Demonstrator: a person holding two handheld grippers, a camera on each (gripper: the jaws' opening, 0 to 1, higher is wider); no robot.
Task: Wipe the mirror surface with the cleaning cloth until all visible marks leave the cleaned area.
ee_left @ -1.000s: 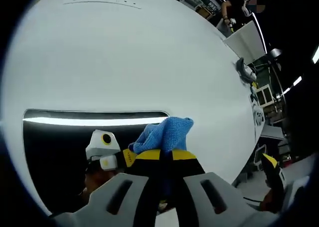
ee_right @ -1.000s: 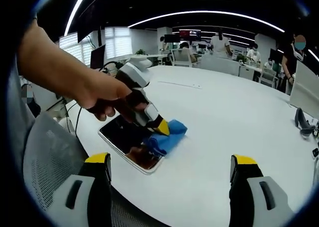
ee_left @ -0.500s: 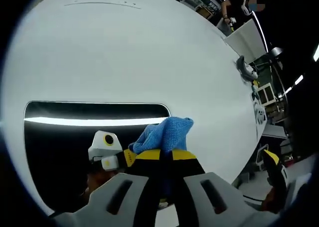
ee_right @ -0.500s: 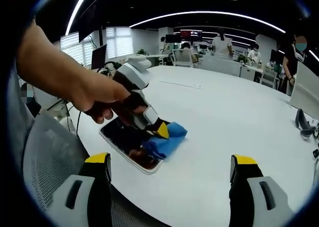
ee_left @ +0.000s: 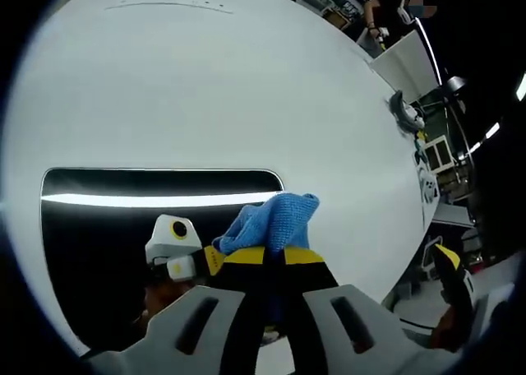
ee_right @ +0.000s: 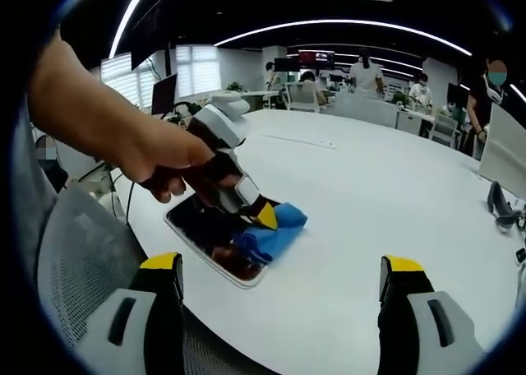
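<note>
On the white worktop (ee_right: 370, 210), we press the soft blue cleaning cloth (ee_right: 275, 231), clenched in the left claw (ee_right: 259, 219), onto the mirror (ee_right: 205, 231) lying flat near the edge. The right claw (ee_right: 279, 309) hovers released. The cloth looks limp and light; the glass, likely slick and fragile, wants gentle pressure.

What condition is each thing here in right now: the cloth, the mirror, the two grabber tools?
Cleaning cloth: bunched, clamped in the left gripper, pressed on the mirror.
Mirror: flat on the white table, partly covered by the cloth.
Left gripper: shut on the cloth.
Right gripper: open, holding nothing.
</note>
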